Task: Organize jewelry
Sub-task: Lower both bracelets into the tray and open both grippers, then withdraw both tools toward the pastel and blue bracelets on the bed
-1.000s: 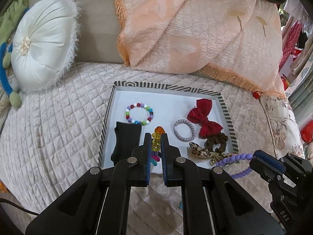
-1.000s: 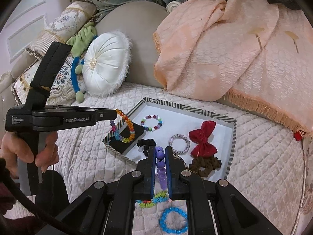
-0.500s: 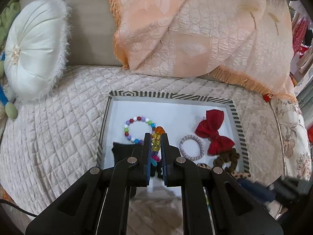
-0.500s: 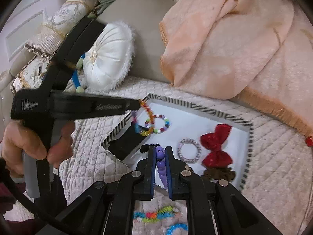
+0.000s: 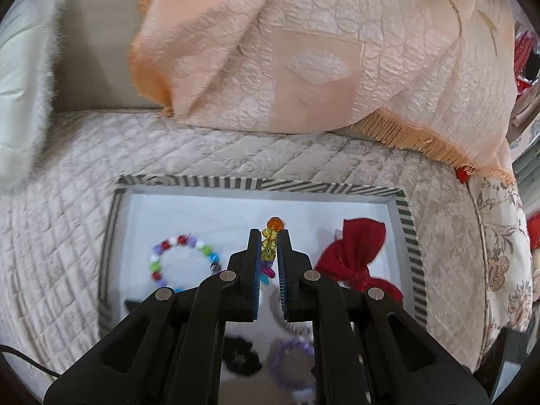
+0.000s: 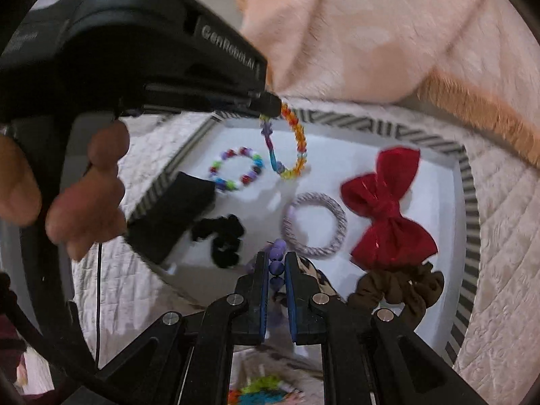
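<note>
left wrist view: left gripper (image 5: 269, 248) clamped on a rainbow crystal bracelet (image 5: 272, 233), orange and yellow beads sticking up between the tips, pink and blue beads below. it hangs over the striped-rim tray (image 5: 256, 182) that sits on the quilted sofa cover (image 5: 60, 222). in the tray: multicolour bead bracelet (image 5: 184, 260) on the left, red bow (image 5: 359, 256) on the right, black scrunchie (image 5: 241, 354) and purple bead bracelet (image 5: 292, 364) seen low between the fingers, blurry. peach throw (image 5: 303, 50) behind, white fluffy cushion (image 5: 20, 77) at far left.

right wrist view: right gripper (image 6: 276, 266) closed on the purple bead bracelet (image 6: 278, 256) over the near edge of the tray (image 6: 469, 202). left gripper (image 6: 275, 106) comes in from upper left, held by the left hand (image 6: 81, 199), rainbow crystal bracelet (image 6: 287, 145) dangling as a loop above the tray floor. lying in the tray: multicolour bead bracelet (image 6: 236, 168), black pouch (image 6: 172, 216) on the left rim, black scrunchie (image 6: 221, 239), grey-lilac hair tie (image 6: 315, 224), red bow (image 6: 388, 209), brown scrunchie (image 6: 401, 287). leopard piece just behind the gripper tips, mostly hidden.
</note>
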A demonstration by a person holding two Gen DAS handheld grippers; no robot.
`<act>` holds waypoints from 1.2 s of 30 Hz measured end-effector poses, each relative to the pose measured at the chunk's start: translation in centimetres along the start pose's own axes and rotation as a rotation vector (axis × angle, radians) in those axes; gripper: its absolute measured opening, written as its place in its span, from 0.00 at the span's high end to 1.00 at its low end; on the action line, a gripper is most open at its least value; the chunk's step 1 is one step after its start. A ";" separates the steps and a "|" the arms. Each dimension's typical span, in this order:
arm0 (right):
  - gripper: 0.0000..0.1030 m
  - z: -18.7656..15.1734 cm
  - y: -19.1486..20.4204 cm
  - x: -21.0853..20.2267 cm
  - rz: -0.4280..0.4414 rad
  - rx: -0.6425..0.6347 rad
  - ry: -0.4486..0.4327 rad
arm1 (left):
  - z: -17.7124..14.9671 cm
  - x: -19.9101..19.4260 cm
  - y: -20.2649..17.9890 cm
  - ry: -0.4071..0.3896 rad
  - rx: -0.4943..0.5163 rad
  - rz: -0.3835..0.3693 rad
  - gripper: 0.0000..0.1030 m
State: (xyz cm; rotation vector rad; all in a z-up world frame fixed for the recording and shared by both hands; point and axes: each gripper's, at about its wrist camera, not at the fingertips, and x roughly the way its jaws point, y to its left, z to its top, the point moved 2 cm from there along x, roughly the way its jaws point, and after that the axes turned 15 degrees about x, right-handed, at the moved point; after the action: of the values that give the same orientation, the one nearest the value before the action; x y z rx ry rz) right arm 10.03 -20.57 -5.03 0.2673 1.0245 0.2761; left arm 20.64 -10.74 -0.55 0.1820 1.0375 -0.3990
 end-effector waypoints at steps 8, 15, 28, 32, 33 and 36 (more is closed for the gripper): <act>0.92 -0.5 0.7 1.3 -0.006 -0.007 0.017 | -0.3 3.9 2.8 0.066 -0.065 0.062 0.92; 0.90 -0.4 0.2 1.2 -0.017 0.005 -0.002 | -1.1 4.3 3.9 0.073 -0.089 0.076 0.92; 0.72 -1.4 0.1 -2.7 0.003 0.042 -0.052 | -2.8 1.4 3.5 0.048 -0.071 0.101 0.63; 0.72 -1.8 0.4 -4.8 -0.001 0.050 -0.087 | -3.9 -0.9 3.4 0.018 -0.070 0.127 0.63; 0.72 -1.9 0.5 -5.3 -0.005 0.053 -0.095 | -4.3 -1.7 3.4 0.010 -0.071 0.136 0.63; 0.71 -2.3 0.6 -6.5 -0.015 0.071 -0.112 | -5.5 -3.3 3.3 -0.008 -0.072 0.159 0.63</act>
State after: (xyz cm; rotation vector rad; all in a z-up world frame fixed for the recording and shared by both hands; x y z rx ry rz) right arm 4.79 -22.10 -0.81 0.3359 0.9264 0.2087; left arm 16.13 -5.12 -0.53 0.1962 1.0204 -0.2180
